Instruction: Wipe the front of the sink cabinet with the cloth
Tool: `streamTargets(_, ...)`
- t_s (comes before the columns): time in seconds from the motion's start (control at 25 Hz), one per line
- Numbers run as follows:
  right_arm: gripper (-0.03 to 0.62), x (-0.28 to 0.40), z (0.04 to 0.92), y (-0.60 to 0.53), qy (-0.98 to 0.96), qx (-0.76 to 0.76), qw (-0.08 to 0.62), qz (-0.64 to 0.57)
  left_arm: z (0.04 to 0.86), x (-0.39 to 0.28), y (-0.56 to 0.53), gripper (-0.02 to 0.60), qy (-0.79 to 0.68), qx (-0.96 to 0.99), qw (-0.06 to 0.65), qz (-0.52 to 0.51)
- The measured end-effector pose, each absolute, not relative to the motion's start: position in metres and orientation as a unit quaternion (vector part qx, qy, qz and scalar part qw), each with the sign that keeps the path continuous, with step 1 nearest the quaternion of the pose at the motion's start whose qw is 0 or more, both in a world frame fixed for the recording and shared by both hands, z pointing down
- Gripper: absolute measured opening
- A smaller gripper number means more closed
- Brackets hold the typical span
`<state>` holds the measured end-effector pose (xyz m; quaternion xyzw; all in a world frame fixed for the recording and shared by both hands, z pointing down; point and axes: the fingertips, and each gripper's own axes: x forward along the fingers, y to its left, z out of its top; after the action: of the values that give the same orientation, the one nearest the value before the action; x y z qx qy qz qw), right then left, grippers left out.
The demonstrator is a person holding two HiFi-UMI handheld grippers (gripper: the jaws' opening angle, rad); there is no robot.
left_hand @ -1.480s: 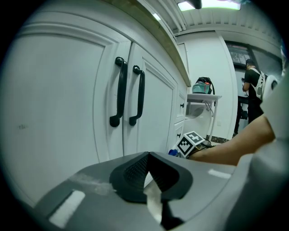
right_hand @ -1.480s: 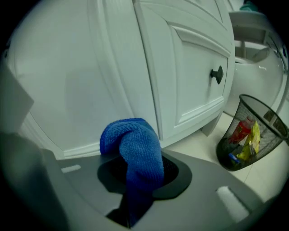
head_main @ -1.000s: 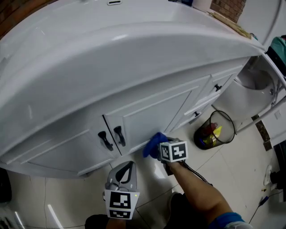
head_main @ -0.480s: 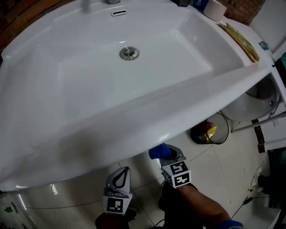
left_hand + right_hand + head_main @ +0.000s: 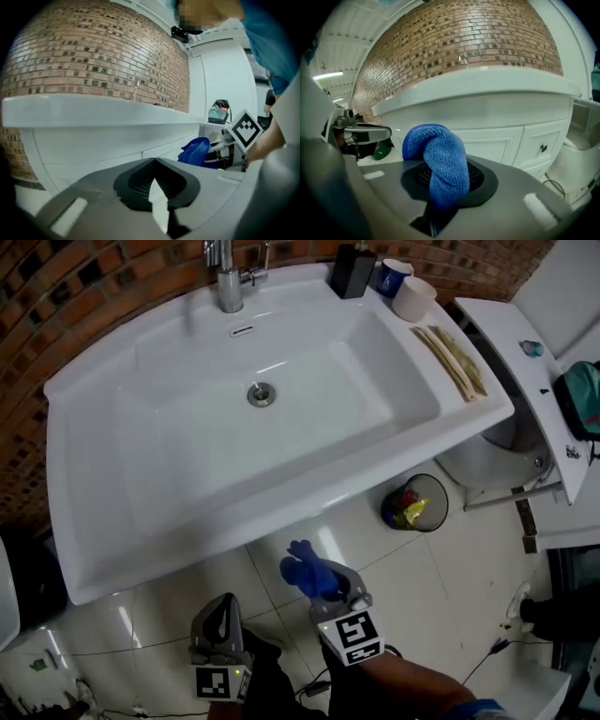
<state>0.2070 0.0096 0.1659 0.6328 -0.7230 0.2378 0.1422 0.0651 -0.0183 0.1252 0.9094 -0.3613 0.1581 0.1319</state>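
Observation:
From above, the white sink overhangs and hides the cabinet front in the head view. The white cabinet front, with panelled doors and a dark drawer handle, shows in the right gripper view, some way off. My right gripper is shut on a bunched blue cloth, held over the floor tiles apart from the cabinet. To its left, my left gripper is shut with nothing in it. The cloth also appears at the right of the left gripper view.
A wire waste bin with coloured rubbish stands on the floor right of the sink. Beside it is a white toilet. A faucet, a dark dispenser and cups sit along the sink's back by the brick wall.
The head view has risen from the cabinet doors to above the basin. Both grippers have drawn back from the cabinet; the cloth, close to the door bottom a second ago, now hangs clear of it.

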Motion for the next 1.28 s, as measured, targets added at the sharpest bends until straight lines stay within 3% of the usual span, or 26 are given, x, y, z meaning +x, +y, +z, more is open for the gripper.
streamTargets(0.32, 0.083, 0.211, -0.028, 0.023, -0.797, 0.575, 0.1, 0.155, -0.034, 0.09, 0.005, 0.003, -0.389, 0.901, 0.072, 0.18)
streamTargets(0.64, 0.084, 0.225, -0.161, 0.037, -0.812, 0.576, 0.023, 0.093, -0.147, 0.125, 0.031, 0.003, -0.381, 0.914, 0.025, 0.14)
streamTargets(0.92, 0.084, 0.203, -0.246, 0.056, -0.791, 0.609, 0.004, 0.064, -0.207, 0.109, 0.043, 0.003, -0.341, 0.932, -0.004, 0.122)
streamTargets(1.28, 0.084, 0.084, -0.274, 0.118, -0.808, 0.584, 0.036, 0.075, -0.228, 0.009, 0.099, 0.003, -0.352, 0.931, 0.0, 0.102)
